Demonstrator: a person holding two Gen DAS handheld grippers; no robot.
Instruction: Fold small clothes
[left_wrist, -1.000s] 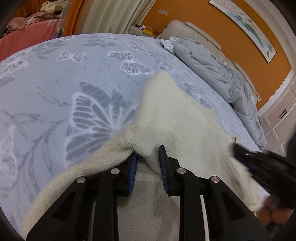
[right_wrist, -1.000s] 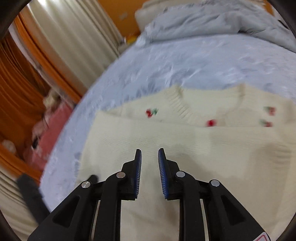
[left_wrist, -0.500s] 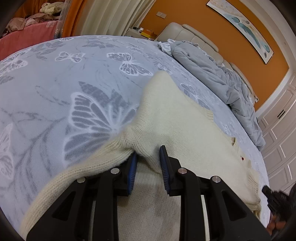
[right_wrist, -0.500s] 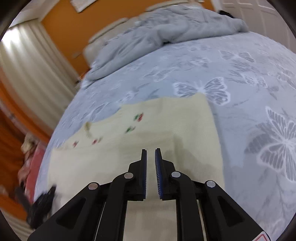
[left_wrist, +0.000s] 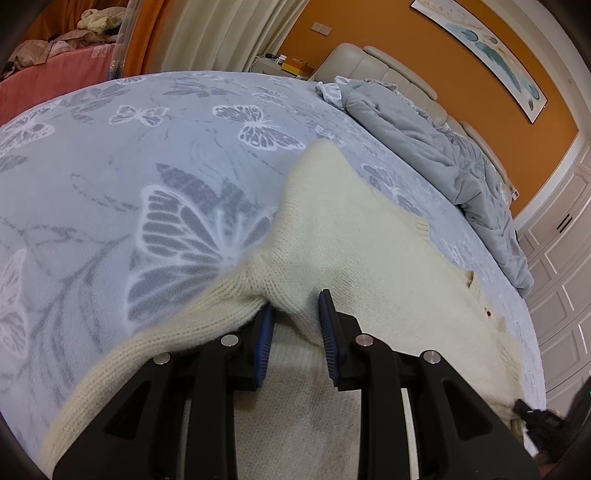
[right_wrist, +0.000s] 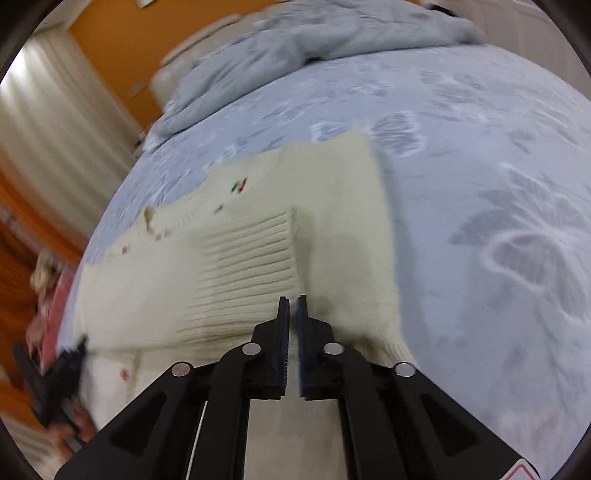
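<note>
Since 0.5 s ago, our right gripper (right_wrist: 291, 301) has come lower over the cream sweater (right_wrist: 258, 258), its 2 fingers nearly closed with a thin gap and no knit visibly caught. Our left gripper (left_wrist: 295, 306) stays clenched on a bunched fold of the sweater (left_wrist: 351, 251). It lies spread on the butterfly bedspread (left_wrist: 110, 166); far off sits a grey duvet (left_wrist: 424, 147).

We're in a home bedroom: a wide bed under a grey butterfly-print sheet (left_wrist: 155, 155), a rumpled grey duvet (left_wrist: 424, 147) heaped against the padded headboard (left_wrist: 388, 72), orange walls with a framed painting (left_wrist: 480, 48), pale curtains (left_wrist: 214, 33) (pink bedding (left_wrist: 44, 77) lies beyond).
</note>
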